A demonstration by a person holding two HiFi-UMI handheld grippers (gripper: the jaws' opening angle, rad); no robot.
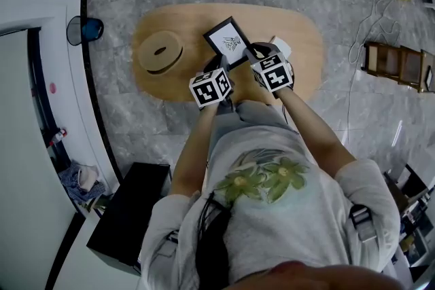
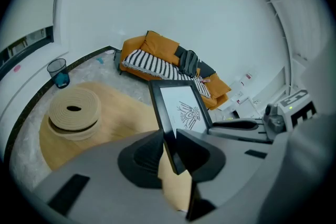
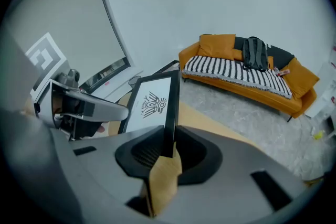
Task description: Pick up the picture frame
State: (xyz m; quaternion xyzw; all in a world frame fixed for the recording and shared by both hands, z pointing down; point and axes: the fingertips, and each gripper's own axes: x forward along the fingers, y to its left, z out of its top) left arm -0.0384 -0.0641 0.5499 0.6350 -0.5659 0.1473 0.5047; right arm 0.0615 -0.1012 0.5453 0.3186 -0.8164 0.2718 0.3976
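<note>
A black picture frame (image 1: 228, 41) with a white print hangs in the air above the oval wooden table (image 1: 183, 22). My left gripper (image 1: 221, 69) is shut on the frame's near left edge; in the left gripper view the frame (image 2: 181, 113) rises from between the two jaws of the left gripper (image 2: 169, 148). My right gripper (image 1: 254, 59) is shut on its right edge; in the right gripper view the frame (image 3: 152, 103) stands up out of the right gripper (image 3: 167, 145). Each gripper shows in the other's view.
A flat round woven piece with a hole (image 1: 160, 51) lies on the table's left part. A blue cup (image 1: 86, 29) stands on the floor by the wall. An orange sofa (image 3: 247, 77) stands across the room. Cables and wooden frames (image 1: 397, 64) lie on the floor at right.
</note>
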